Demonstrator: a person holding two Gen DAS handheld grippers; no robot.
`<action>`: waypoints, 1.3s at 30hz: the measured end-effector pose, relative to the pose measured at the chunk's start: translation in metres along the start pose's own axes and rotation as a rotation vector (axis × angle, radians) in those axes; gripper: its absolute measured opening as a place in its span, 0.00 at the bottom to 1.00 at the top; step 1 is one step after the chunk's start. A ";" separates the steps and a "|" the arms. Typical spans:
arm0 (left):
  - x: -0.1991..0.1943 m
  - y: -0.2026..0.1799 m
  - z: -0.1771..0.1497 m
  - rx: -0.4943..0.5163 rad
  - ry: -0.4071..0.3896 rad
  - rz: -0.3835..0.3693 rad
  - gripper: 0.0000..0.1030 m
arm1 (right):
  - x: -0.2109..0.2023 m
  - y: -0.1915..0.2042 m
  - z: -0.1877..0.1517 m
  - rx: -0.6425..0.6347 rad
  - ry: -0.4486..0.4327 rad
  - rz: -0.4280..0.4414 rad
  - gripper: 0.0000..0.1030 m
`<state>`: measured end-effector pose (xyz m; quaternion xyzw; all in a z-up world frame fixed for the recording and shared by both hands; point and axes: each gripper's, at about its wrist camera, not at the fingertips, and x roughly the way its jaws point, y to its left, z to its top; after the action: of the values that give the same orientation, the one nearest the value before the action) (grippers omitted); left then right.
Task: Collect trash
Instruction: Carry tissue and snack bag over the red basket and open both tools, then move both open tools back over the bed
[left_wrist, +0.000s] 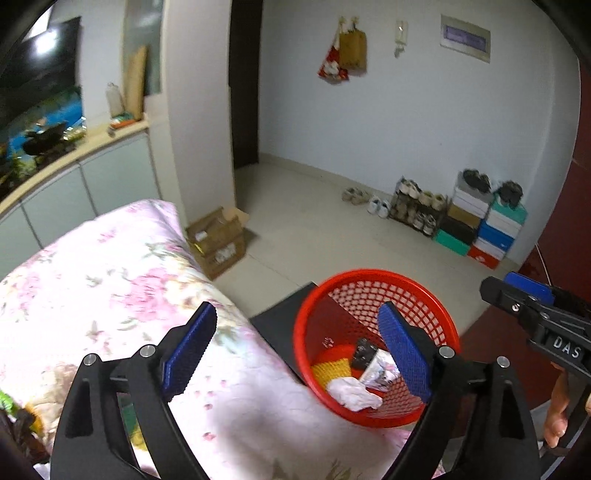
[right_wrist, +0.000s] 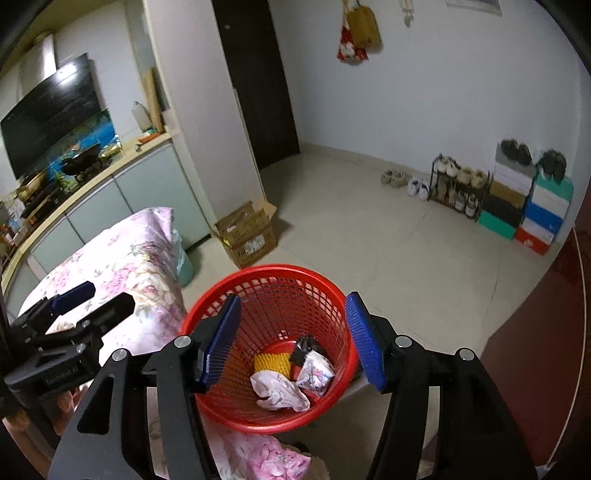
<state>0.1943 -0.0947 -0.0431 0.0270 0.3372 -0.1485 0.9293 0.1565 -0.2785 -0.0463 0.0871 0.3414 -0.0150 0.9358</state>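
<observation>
We are holding both grippers, left gripper (left_wrist: 295, 350) and right gripper (right_wrist: 291, 341), apart and empty over the red basket (right_wrist: 207, 310); crumpled tissue (right_wrist: 279, 393), wrapper (right_wrist: 317, 371) and yellow mesh (right_wrist: 271, 363) are lying inside.

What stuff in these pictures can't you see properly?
- What the red basket stands on: both views, its own body covers it.
- The yellow thing in the basket: right wrist view, the crumpled white paper covers part of it.
- The sign on the wall: left wrist view, too blurred to read.
- The shoes on the rack: too small to count.
</observation>
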 end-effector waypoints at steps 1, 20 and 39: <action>-0.008 0.003 -0.001 -0.005 -0.020 0.013 0.83 | -0.004 0.003 -0.001 -0.008 -0.015 0.003 0.61; -0.106 0.054 -0.020 -0.095 -0.128 0.163 0.84 | -0.037 0.067 -0.007 -0.119 -0.071 0.136 0.73; -0.195 0.192 -0.053 -0.328 -0.150 0.365 0.84 | -0.041 0.132 -0.015 -0.192 -0.025 0.305 0.74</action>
<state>0.0762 0.1466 0.0299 -0.0748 0.2762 0.0766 0.9551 0.1270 -0.1476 -0.0106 0.0483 0.3122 0.1588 0.9354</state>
